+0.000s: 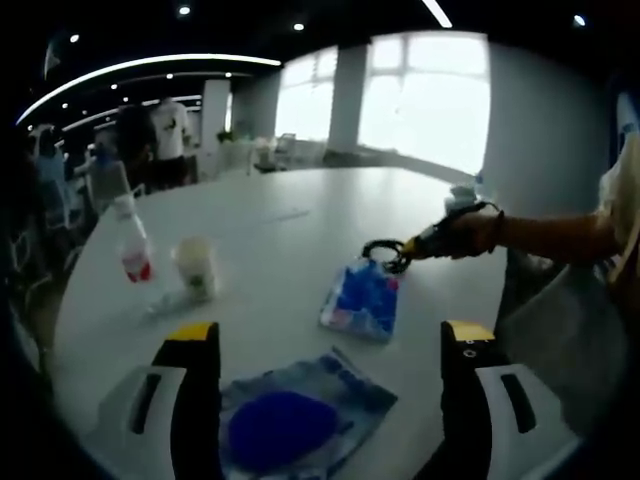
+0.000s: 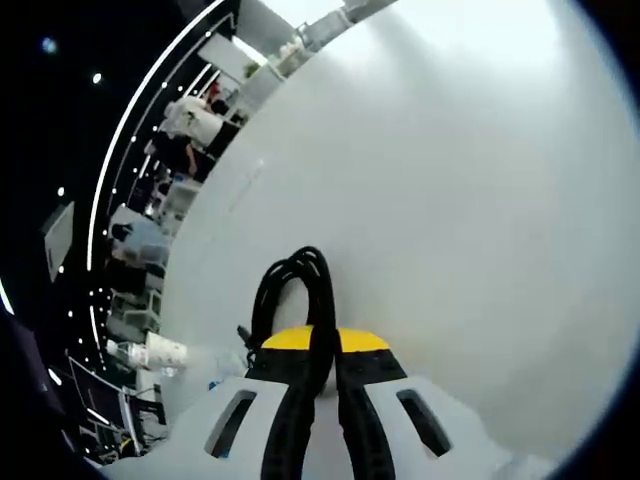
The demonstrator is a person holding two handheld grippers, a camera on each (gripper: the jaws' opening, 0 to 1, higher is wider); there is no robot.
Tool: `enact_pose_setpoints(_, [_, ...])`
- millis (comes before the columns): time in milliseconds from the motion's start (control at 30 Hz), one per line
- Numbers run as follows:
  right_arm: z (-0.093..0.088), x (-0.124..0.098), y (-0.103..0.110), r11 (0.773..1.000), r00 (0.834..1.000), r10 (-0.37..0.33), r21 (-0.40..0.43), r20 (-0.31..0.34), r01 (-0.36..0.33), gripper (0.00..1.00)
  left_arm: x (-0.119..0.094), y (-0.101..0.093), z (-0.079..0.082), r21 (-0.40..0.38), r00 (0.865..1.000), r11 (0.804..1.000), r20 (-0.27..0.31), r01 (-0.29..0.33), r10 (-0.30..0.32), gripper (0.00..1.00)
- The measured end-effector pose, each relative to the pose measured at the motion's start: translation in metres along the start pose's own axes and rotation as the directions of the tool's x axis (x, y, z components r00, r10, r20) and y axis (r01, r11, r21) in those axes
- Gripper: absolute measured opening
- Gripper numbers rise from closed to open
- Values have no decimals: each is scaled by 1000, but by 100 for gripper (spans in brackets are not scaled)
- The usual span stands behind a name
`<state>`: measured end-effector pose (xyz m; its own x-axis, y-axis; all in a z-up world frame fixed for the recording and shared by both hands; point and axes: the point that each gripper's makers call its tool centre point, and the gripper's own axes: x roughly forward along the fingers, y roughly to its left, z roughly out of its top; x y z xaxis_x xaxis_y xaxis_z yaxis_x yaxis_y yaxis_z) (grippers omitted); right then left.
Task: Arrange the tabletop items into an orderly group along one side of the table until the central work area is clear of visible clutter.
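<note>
- black cable (image 2: 300, 300), coiled loop, pinched in right gripper (image 2: 318, 375) jaws, which stand narrow with yellow tips pressed on the cord; loop sticks up past the tips toward 12 o'clock in right gripper view, cord tail runs down between the jaws toward 6
- same cable seen in left gripper view at about 2 o'clock from centre, hanging at the tip of the right gripper, above the table (image 1: 300, 230), just beside the top edge of the blue packet (image 1: 362, 298)
- left gripper (image 1: 330, 345) jaws wide apart, nothing between the tips; blue pouch (image 1: 290, 420) lies flat on the table between them toward 6 o'clock, not gripped
- blue packet sits near centre, slightly toward 4 o'clock, apart from the pouch
- cup (image 1: 196, 265) and bottle (image 1: 132, 245) with red label stand near each other at 9 o'clock, near the table's left edge; small clear wrapper-like thing just below cup, can't tell what
- progress, my read: early; items spread over the near half, no tidy row yet, only the cable lifted
- left to do: place the cable at one side, then move pouch, packet, maybe cup and bottle next to it
- far half of the table looks bare
- people (image 1: 165, 135) stand in the background at 10 o'clock; windows (image 1: 400, 90) at 12
</note>
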<state>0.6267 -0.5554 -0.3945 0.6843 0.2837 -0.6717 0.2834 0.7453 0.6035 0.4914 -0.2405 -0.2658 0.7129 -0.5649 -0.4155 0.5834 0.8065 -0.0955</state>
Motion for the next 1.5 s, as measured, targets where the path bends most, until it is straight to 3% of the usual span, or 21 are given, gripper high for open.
enact_pose_setpoints(300, [-6,2,-1,999,1000,-7,-35,-18,6,8,0,0,-2,-3,1000,1000,-8,-3,3,88])
enact_pose_setpoints(500, [-3,0,-4,987,999,-36,-159,-16,33,15,-1,2,-3,-6,1000,1000,-13,-12,12,89])
enact_pose_setpoints(667, [12,-8,6,945,997,-65,-320,31,72,37,-2,5,-3,-9,1000,1000,-12,-29,29,92])
enact_pose_setpoints(767, [13,-12,19,921,999,-40,-385,32,49,43,-2,8,-2,-13,999,999,-9,-44,44,97])
enact_pose_setpoints(933, [7,-14,44,858,1000,17,-514,14,-8,56,-3,10,-3,-13,998,998,-8,-54,54,99])
enact_pose_setpoints(1100, [-2,-17,65,840,997,78,-538,-17,-74,69,-4,9,-3,-12,998,998,-8,-56,56,99])
enact_pose_setpoints(1200, [-5,-17,69,825,997,77,-560,-28,-79,79,-4,9,-3,-12,998,998,-8,-56,56,99])
enact_pose_setpoints(1267, [-9,-19,78,788,994,103,-608,-30,-100,83,-4,8,-3,-11,998,998,-8,-55,55,99])
enact_pose_setpoints(1500, [-17,-18,96,748,984,175,-643,-43,-162,99,-3,6,-5,21,998,999,-26,-49,50,99])
